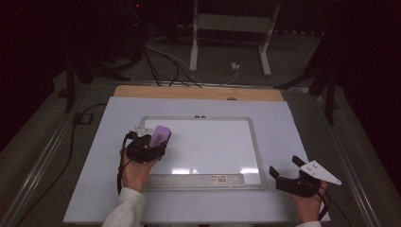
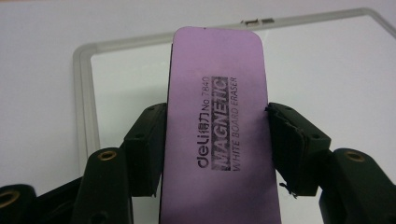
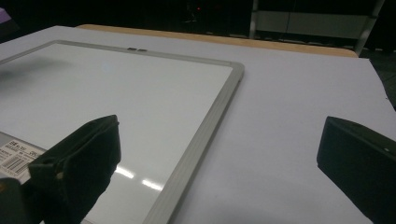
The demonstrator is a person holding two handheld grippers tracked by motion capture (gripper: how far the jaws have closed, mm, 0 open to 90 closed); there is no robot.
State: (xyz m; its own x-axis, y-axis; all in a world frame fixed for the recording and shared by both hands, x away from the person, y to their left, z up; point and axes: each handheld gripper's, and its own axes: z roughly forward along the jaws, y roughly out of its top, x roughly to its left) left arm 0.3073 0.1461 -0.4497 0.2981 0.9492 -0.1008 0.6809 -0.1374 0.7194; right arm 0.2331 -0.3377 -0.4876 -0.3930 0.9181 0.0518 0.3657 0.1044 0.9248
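A purple magnetic whiteboard eraser [image 1: 160, 136] [image 2: 217, 126] is clamped by its long sides between the jaws of my left gripper [image 1: 150, 144] [image 2: 217, 149], over the near-left part of the whiteboard [image 1: 208, 146] [image 2: 327, 70]. The whiteboard has a grey frame and a plain white surface, with a barcode label on its near rail. My right gripper [image 1: 286, 171] [image 3: 219, 154] rests at the table's front right, beside the board's right edge [image 3: 201, 144], jaws wide apart with nothing between them.
The board lies on a pale sheet [image 1: 283, 118] covering a wooden table [image 1: 198, 92]. Behind the table, cables [image 1: 161, 61] and a white stand's legs [image 1: 194, 47] sit on the dark floor.
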